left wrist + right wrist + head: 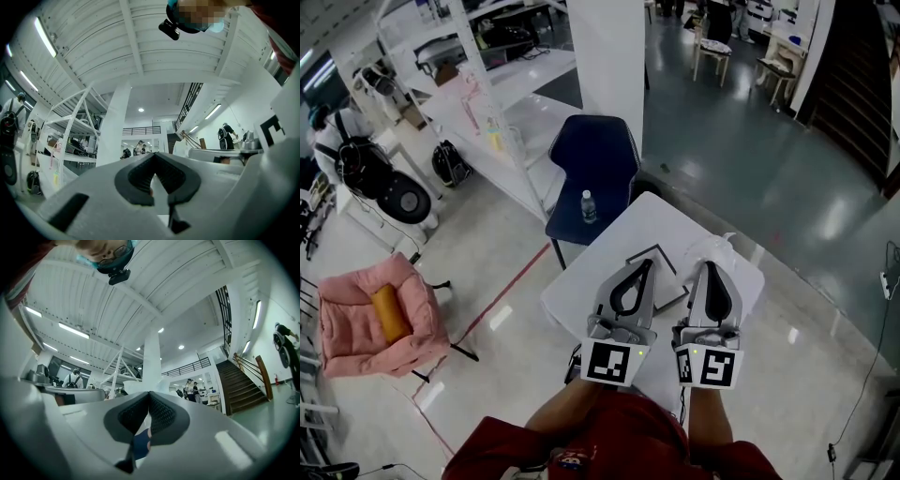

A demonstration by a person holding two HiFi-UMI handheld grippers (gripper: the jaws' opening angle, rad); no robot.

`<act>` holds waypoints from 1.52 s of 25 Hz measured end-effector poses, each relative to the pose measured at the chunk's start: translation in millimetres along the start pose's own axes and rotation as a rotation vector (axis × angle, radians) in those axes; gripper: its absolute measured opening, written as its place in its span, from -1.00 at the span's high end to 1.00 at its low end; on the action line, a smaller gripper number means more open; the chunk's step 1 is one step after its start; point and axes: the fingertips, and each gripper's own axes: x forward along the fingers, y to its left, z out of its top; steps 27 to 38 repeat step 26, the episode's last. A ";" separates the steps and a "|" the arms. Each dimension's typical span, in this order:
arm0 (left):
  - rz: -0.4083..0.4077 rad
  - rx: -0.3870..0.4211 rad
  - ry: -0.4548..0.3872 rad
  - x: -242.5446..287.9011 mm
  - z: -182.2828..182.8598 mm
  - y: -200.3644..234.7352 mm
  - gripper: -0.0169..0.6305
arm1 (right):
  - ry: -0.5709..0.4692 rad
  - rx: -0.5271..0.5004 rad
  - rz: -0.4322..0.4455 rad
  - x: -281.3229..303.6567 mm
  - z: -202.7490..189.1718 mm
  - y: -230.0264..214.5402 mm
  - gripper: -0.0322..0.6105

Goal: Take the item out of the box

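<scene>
The box (664, 265) lies flat near the middle of the white table (581, 291). It is a shallow, pale thing with thin dark edges, seen as a slanted four-sided outline with one corner toward the table's far corner. The left tongs (649, 263) cover its near half, so its long axis cannot be told, nor what is inside. A white crumpled thing (719, 247) sits just beyond the right tongs (707, 266), toward the table's far right edge; whether it is the item or only wrapping is unclear. Both tongs are held side by side above the near half of the table, tips pointing away from the person toward the far corner and tilted a little upward. In the left gripper view the left tongs (153, 155) are clenched, the dark ribbed pads meeting at the tips with nothing between them. In the right gripper view the right tongs (149, 393) are likewise clenched on nothing, and a blue patch shows through the slit below the tips. Past the table's far left edge stands a dark blue chair (598, 155) with a small bottle (589, 206) on its seat.
</scene>
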 end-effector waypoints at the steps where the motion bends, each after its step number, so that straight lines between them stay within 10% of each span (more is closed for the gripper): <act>1: -0.001 0.000 0.000 0.0 -0.7 0.4 0.94 | 0.003 -0.005 0.001 0.3 -1.3 0.3 0.89; 38: 0.004 -0.005 0.010 8.7 -9.0 11.4 0.94 | 0.036 -0.049 0.030 15.5 -10.4 5.4 0.89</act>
